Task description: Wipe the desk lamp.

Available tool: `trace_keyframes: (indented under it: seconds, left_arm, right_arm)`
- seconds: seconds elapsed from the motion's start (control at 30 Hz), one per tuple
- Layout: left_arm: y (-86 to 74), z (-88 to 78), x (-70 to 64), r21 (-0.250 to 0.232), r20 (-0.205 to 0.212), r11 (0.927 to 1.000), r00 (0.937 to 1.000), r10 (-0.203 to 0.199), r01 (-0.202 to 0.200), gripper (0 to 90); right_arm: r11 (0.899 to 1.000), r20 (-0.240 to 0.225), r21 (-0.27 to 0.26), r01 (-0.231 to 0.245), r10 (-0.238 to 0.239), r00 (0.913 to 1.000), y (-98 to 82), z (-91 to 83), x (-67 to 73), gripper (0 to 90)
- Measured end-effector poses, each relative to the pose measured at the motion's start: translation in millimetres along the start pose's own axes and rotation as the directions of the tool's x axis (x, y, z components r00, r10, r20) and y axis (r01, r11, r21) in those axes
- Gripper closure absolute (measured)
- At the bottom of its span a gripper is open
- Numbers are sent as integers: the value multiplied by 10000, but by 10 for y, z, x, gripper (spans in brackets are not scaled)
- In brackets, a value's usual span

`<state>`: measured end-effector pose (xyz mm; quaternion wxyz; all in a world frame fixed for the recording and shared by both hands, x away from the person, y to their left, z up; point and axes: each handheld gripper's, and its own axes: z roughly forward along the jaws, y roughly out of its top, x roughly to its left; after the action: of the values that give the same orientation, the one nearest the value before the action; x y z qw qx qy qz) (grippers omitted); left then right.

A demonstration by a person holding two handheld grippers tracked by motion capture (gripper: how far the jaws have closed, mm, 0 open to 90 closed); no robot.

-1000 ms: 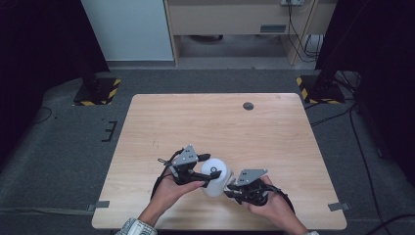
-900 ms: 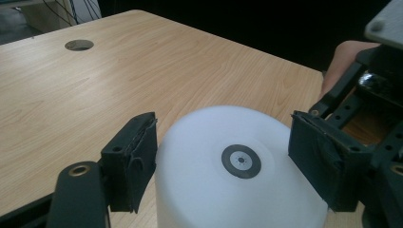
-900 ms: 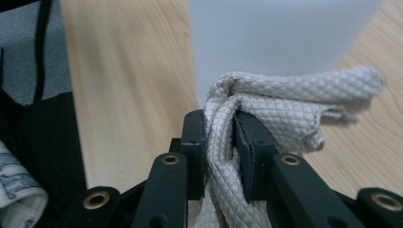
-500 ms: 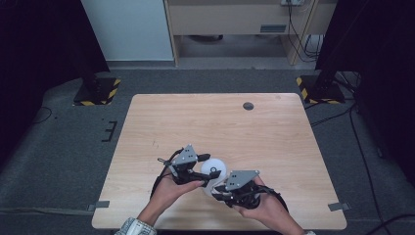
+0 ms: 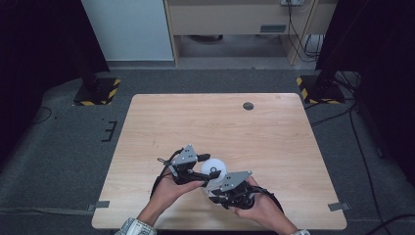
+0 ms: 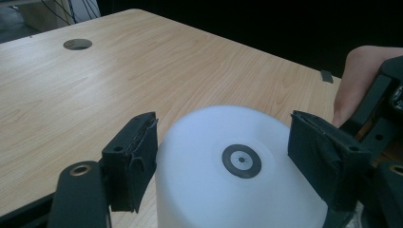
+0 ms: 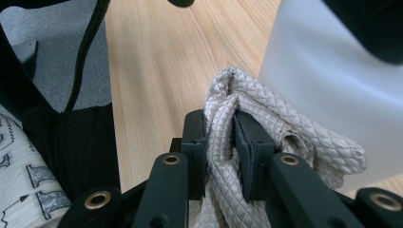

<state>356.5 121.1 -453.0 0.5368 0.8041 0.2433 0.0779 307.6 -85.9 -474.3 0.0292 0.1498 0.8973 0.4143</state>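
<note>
In the high view, both hands are working close together at the near edge of the wooden tabletop (image 5: 215, 122), with the left gripper (image 5: 198, 169) and the right gripper (image 5: 215, 188) meeting around a white cup (image 5: 214, 170) that is resting upside down, its base with a dark ring mark facing up. That view is not resolving what the right gripper is holding. The right gripper view is supplying it: the right gripper (image 7: 219, 142) is pinching a fold of quilted beige cloth (image 7: 266, 128) between its pressed-together jaws, and the cloth is lying against the side of the cup (image 7: 328, 95), which is standing just to the right of it. The left gripper view is showing what the other two are not: the left gripper (image 6: 223, 156) is standing spread, one black pad on either side of the cup (image 6: 237, 175), with the left pad close to or touching the wall and the right pad slightly apart from it. A round hole (image 5: 248, 105) is sitting in the far part of the tabletop, well apart from the hands.
</note>
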Motion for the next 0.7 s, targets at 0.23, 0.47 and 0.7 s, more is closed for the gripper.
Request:
trace_keyframes:
  seconds: [0.23,0.47,0.7]
  left_arm:
    - [5,3,5,6,-14,10000,10000,-11,11,257]
    - [38,47,30,66,-108,10000,9999,-14,15,258]
    - [95,120,98,150,-314,9999,9995,-64,69,258]
  right_arm:
    - [9998,5,79,-203,203,9998,-92,-35,-57,758]
    - [9995,128,108,-295,294,9995,-98,-62,-104,758]
    - [9986,319,66,-523,521,9981,-90,-61,-218,757]
